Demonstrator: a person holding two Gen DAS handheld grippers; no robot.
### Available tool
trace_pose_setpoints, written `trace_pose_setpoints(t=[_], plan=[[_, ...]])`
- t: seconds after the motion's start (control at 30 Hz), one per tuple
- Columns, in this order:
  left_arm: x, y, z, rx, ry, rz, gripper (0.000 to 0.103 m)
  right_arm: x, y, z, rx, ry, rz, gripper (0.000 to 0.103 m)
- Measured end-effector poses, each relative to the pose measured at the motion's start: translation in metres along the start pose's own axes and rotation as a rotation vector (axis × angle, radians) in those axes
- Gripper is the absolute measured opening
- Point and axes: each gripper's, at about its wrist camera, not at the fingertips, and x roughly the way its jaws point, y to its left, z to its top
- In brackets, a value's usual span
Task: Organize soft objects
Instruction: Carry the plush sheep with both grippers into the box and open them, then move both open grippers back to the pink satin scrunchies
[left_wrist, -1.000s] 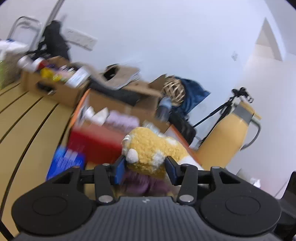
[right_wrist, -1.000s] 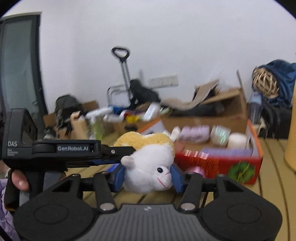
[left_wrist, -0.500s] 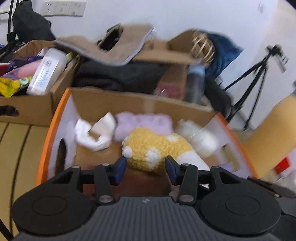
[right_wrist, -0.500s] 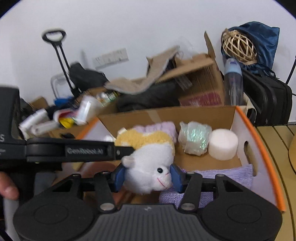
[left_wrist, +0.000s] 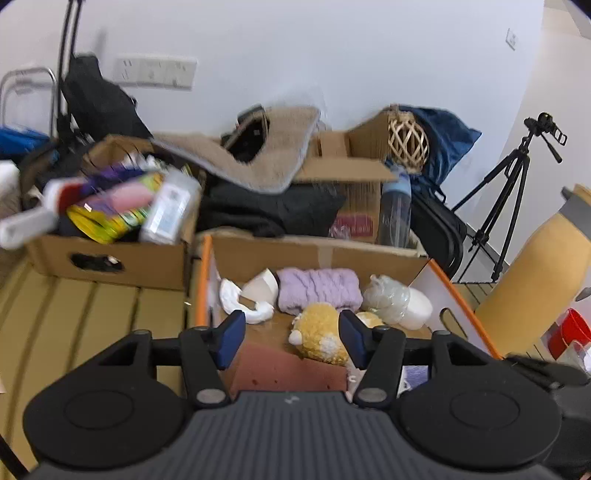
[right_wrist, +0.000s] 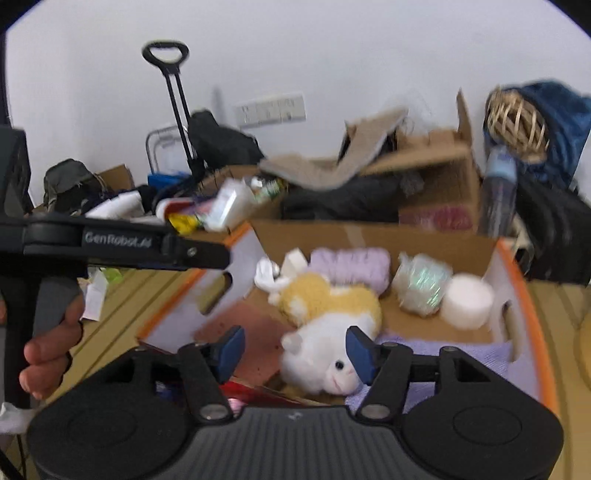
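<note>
A yellow and white plush sheep (right_wrist: 325, 325) lies inside the orange-edged cardboard box (right_wrist: 517, 266), free of both grippers; it also shows in the left wrist view (left_wrist: 321, 338). My left gripper (left_wrist: 291, 341) is open and empty above the box's near side, and it shows from the side in the right wrist view (right_wrist: 147, 247). My right gripper (right_wrist: 295, 349) is open and empty just above the sheep's white head. The box (left_wrist: 458, 299) also holds a lilac towel (left_wrist: 317, 290), white foam pieces (left_wrist: 251, 295), a wrapped bundle (right_wrist: 421, 284) and a white roll (right_wrist: 467, 301).
A second cardboard box (left_wrist: 110, 254) full of bottles and packets stands left of the orange one. Behind are a beige mat (left_wrist: 258, 162), dark bags, a wicker ball (left_wrist: 408, 140), a water bottle (left_wrist: 395, 206) and a tripod (left_wrist: 506, 184). A tan cylinder (left_wrist: 539, 280) stands right on the slatted wooden table.
Both grippers have opened and let go of the plush sheep, which now lies in the box. Both grippers have pulled back slightly from it.
</note>
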Motion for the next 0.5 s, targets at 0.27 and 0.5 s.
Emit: trace_pose_setpoints(t=[0.27, 0.5], plan=[[-0.111, -0.031, -0.006, 0.066, -0.113, 0.015, 0.067, -0.113, 0.01, 0.023, -0.019, -0.156, -0.029, 0.069], [-0.184, -0.058, -0.086, 0.103, -0.197, 0.031, 0.075, -0.186, 0.023, -0.021, -0.058, -0.202, -0.04, 0.074]])
